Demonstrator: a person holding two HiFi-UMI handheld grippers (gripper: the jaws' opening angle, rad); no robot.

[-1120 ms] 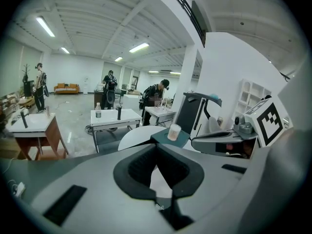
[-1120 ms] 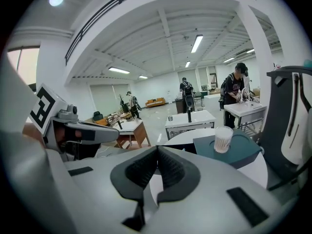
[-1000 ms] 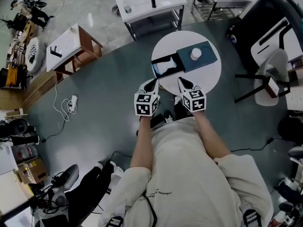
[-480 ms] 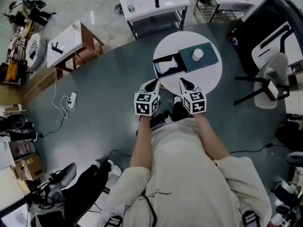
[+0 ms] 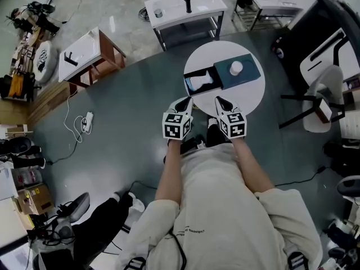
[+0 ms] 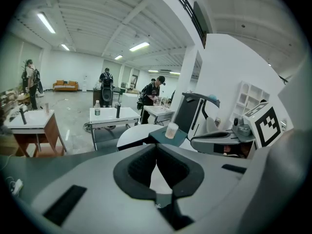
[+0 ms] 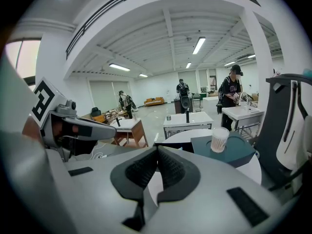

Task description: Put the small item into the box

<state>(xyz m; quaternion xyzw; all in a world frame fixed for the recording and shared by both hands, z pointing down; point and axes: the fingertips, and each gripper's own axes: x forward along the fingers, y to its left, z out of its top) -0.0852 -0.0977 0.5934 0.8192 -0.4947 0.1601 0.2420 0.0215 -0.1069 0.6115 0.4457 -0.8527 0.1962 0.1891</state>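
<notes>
A dark teal box (image 5: 239, 76) lies on the round white table (image 5: 247, 97), with its drawer (image 5: 199, 83) pulled out to the left and showing a white lining. The small item (image 5: 236, 68), a white cylindrical cup, stands on the box's top. My left gripper (image 5: 185, 101) and right gripper (image 5: 219, 100) hover side by side at the table's near edge, both shut and empty. In the left gripper view, the shut jaws of the left gripper (image 6: 156, 147) point at the cup (image 6: 171, 129). In the right gripper view, the right gripper (image 7: 157, 149) is shut, with the cup (image 7: 219, 139) ahead to the right on the box (image 7: 234, 152).
Two white washbasin stands (image 5: 185, 5) sit beyond the table, and a wooden one (image 5: 90, 52) at the left. A black and white chair (image 5: 323, 49) stands at the right. A power strip (image 5: 85, 122) lies on the floor. People stand far off in the hall (image 7: 231, 94).
The head view has drifted slightly, so the table sits a little lower and further right in the picture. Both grippers stay shut at the table's near edge.
</notes>
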